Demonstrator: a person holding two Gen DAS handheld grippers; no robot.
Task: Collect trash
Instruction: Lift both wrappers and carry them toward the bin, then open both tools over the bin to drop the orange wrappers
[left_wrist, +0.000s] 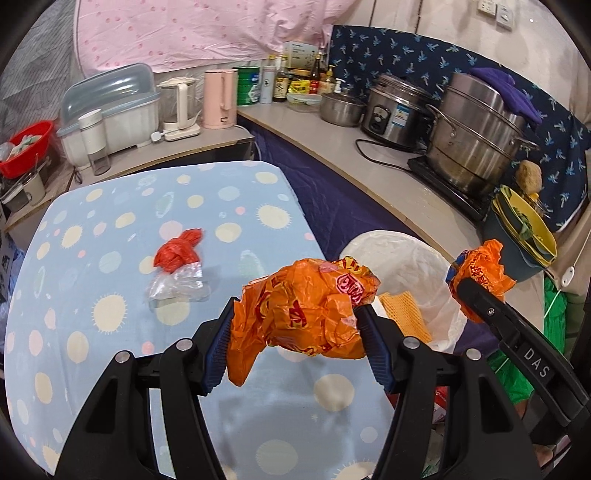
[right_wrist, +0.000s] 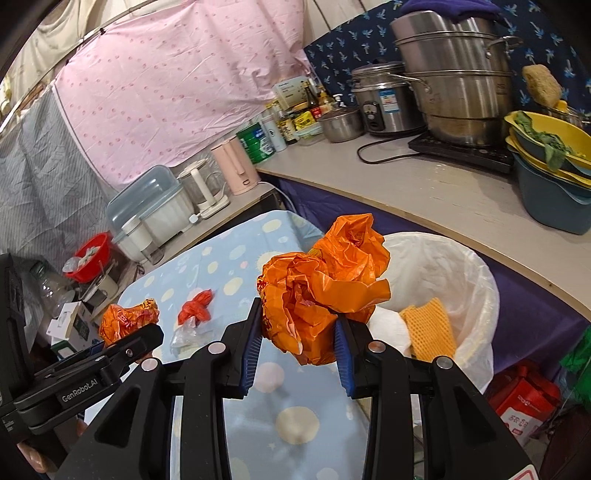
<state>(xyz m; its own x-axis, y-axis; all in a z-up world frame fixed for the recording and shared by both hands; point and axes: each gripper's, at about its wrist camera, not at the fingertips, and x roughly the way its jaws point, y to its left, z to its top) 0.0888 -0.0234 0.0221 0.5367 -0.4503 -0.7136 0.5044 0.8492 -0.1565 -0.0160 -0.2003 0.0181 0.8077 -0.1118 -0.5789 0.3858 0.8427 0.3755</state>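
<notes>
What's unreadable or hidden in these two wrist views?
- Bin: floor unseen in either view; net and wad cover it.
- Left bag, right bag: print too crumpled to read.
- Clear wrapper: contents indistinct.
- Table: near edge cut off by both grippers.

Both views are evenly and fairly brightly lit by soft, diffuse light whose source cannot be made out. Only a faint shadow is cast on the dotted tablecloth (left_wrist: 110, 236). Glare is seen on the steel steamer pot (left_wrist: 476, 136). Strong fisheye bending is shown toward the rims, where straight counter edges are curved and corners are blacked out. Focus is kept sharp throughout.
</notes>
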